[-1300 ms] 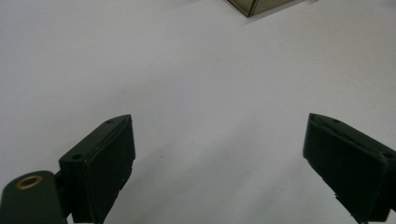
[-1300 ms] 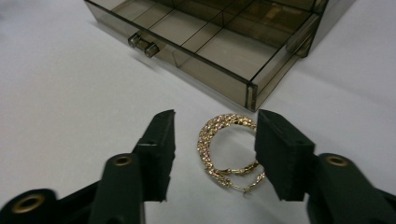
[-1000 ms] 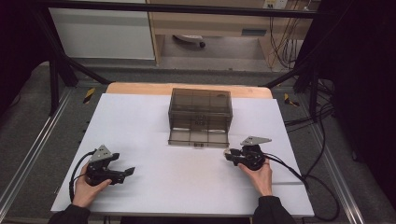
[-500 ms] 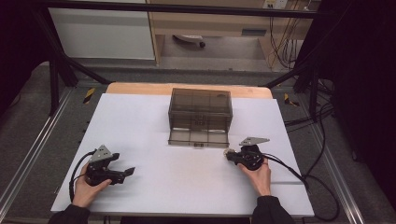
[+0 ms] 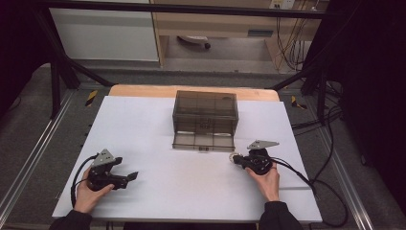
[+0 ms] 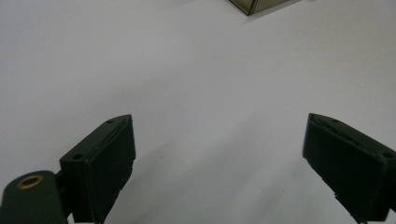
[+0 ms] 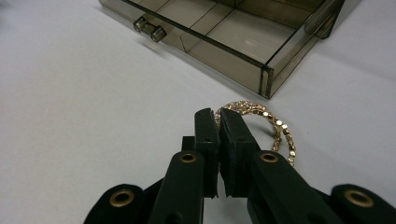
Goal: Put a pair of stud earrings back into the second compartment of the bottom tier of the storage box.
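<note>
The right gripper, at lower centre, is pinching a gold bracelet below the open drawer; the left gripper is gaping wide over bare table.

Right gripper pinched closed (left gripper gaping).

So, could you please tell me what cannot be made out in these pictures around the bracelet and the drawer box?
- Gold bead bracelet: in the right gripper view the right gripper, its jaws having just closed on it, hides the near part.
- Bracelet in the high view: too small to make out its beads.
- Smoked plastic drawer box: tinted walls obscure the upper drawers' contents.
- Open drawer: its back is cut off by the right gripper view's top edge.
</note>
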Action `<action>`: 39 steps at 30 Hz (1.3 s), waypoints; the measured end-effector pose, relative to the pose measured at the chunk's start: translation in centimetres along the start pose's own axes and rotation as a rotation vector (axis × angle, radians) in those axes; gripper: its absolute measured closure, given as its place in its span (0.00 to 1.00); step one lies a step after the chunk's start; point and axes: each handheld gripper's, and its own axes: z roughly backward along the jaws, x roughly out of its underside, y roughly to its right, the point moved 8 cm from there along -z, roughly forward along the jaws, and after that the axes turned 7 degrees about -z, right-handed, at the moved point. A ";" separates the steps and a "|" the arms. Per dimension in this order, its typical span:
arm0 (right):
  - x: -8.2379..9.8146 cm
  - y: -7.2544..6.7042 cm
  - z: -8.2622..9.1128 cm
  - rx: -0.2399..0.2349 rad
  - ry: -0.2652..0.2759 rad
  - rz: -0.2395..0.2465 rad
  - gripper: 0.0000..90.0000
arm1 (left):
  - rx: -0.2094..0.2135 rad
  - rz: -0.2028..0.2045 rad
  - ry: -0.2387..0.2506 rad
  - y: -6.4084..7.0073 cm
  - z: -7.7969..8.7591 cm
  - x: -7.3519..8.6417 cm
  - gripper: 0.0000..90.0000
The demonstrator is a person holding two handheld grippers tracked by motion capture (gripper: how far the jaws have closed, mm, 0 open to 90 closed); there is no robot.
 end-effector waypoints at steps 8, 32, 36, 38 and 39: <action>-0.4 -0.2 1.2 -0.003 0.027 0.005 0.96 | -0.001 -0.001 0.000 0.0 0.0 0.0 0.10; -2.8 -3.2 2.5 -0.031 0.073 0.060 0.96 | -0.003 -0.004 -0.008 0.1 -0.1 0.1 0.10; -3.6 -3.9 1.8 -0.035 0.068 0.070 0.96 | -0.001 -0.005 -0.009 0.1 -0.1 0.1 0.10; -3.9 -4.1 1.6 -0.036 0.070 0.071 0.96 | -0.002 -0.006 -0.010 0.1 -0.1 0.1 0.10; -4.0 -4.3 1.4 -0.036 0.070 0.075 0.96 | -0.002 -0.006 -0.010 0.1 -0.1 0.1 0.10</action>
